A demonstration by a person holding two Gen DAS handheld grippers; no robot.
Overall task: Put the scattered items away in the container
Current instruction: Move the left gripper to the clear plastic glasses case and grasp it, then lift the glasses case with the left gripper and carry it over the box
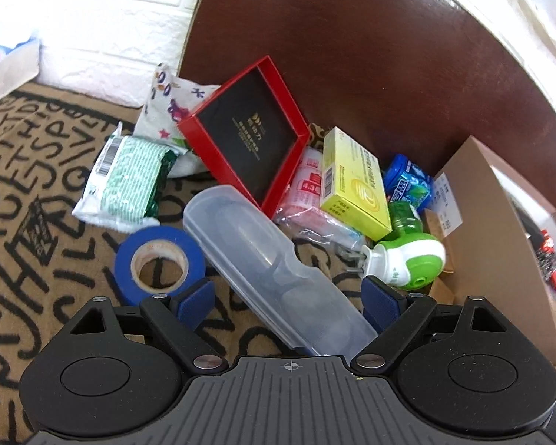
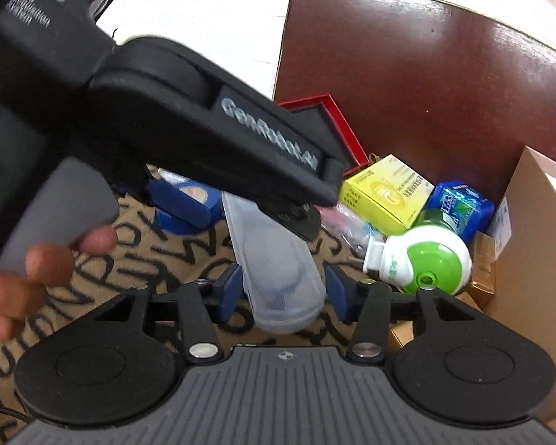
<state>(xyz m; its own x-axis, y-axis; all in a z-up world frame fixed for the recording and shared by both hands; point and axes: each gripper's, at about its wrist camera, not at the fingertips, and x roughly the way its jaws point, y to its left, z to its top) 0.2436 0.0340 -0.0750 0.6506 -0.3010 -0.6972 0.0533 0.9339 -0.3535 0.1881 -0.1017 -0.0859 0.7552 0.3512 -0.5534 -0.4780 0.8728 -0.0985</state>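
Note:
A clear plastic case (image 1: pixel 274 263) lies slantwise on a tan, letter-printed cloth (image 1: pixel 37 204). My left gripper (image 1: pixel 287 302) is open, its blue pads on either side of the case's middle and apart from it. In the right wrist view the near end of the case (image 2: pixel 281 289) sits between the blue pads of my right gripper (image 2: pixel 283 289), which press on its two sides. My left gripper (image 2: pixel 244 211) reaches in from the upper left over the same case, held by a hand (image 2: pixel 37 270). An open cardboard box (image 1: pixel 500 222) stands at the right.
Around the case lie a blue tape roll (image 1: pixel 159 259), a green-and-white pack (image 1: pixel 129 181), a red tray-like box (image 1: pixel 248 129), a yellow-green carton (image 1: pixel 352 181), a blue tub (image 1: pixel 407 178) and a green-and-white plug-in bottle (image 1: pixel 407 259). A dark brown panel (image 1: pixel 352 37) rises behind.

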